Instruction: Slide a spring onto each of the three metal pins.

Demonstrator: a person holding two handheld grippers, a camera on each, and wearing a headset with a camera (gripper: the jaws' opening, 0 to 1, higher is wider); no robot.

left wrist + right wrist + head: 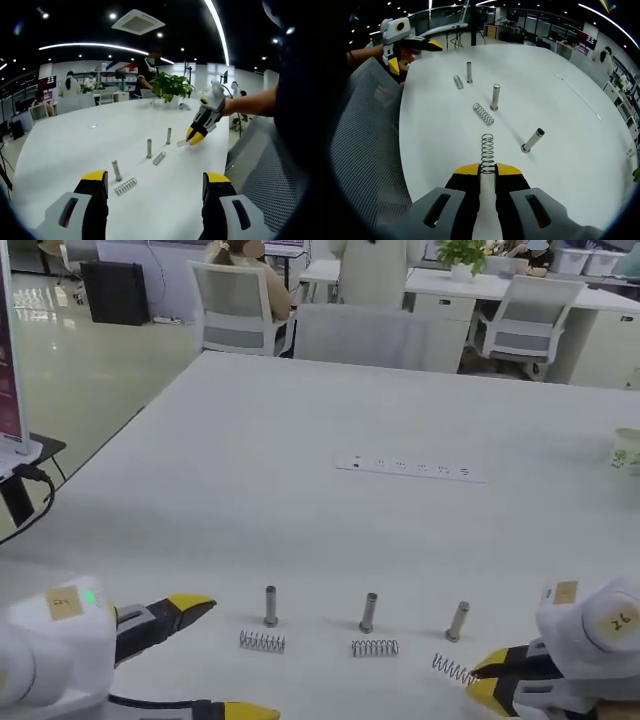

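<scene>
Head view first: looked down on a broad white table point(400, 420), with the work set near its front edge. Found the left gripper point(155, 176) with jaws spread wide and nothing between them, hovering just left of the row. Found the right gripper point(488, 169) pinched on the near end of the right spring point(487, 147), with the rest of that coil stretched away along the tabletop. Counted three metal pins point(369, 612) in a row, all bare, with a lean on the right pin point(532, 140). Noted the left spring point(262, 642) and the middle spring point(375, 647) lying just in front of their pins. Judged as the first threading step, barely begun. Called next for lifting the held spring, lining its free end over the leaning pin's top, then sliding down.
</scene>
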